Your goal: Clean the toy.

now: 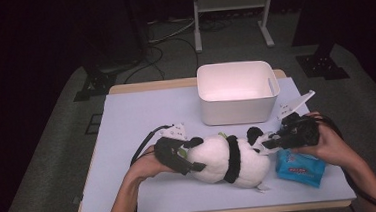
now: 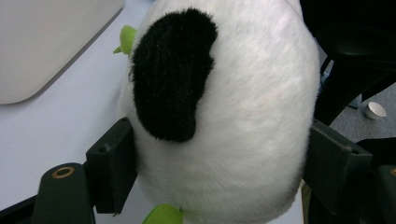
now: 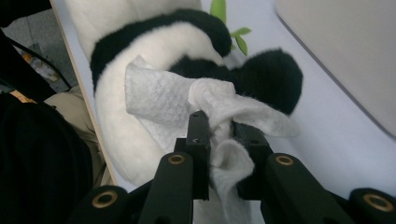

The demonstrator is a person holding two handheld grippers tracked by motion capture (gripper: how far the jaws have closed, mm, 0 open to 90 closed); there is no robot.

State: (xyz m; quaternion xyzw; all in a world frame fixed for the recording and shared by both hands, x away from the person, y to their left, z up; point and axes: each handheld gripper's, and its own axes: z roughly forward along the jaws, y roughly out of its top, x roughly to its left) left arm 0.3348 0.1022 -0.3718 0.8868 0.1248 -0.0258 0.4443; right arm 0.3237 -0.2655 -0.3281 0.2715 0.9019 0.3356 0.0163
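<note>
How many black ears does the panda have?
1 shows: a black ear on the panda's head at its right end, beside the wipe held by the right gripper. A second ear may be hidden behind the head.

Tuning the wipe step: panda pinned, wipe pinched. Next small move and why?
Probably drag the white wipe along the panda's fur. The right gripper is shut on the wipe, already lying against the toy's head end, and the left gripper clamps the rear, so the toy should hold steady.

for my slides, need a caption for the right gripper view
Right gripper pinches a white wipe against a plush panda.
</note>
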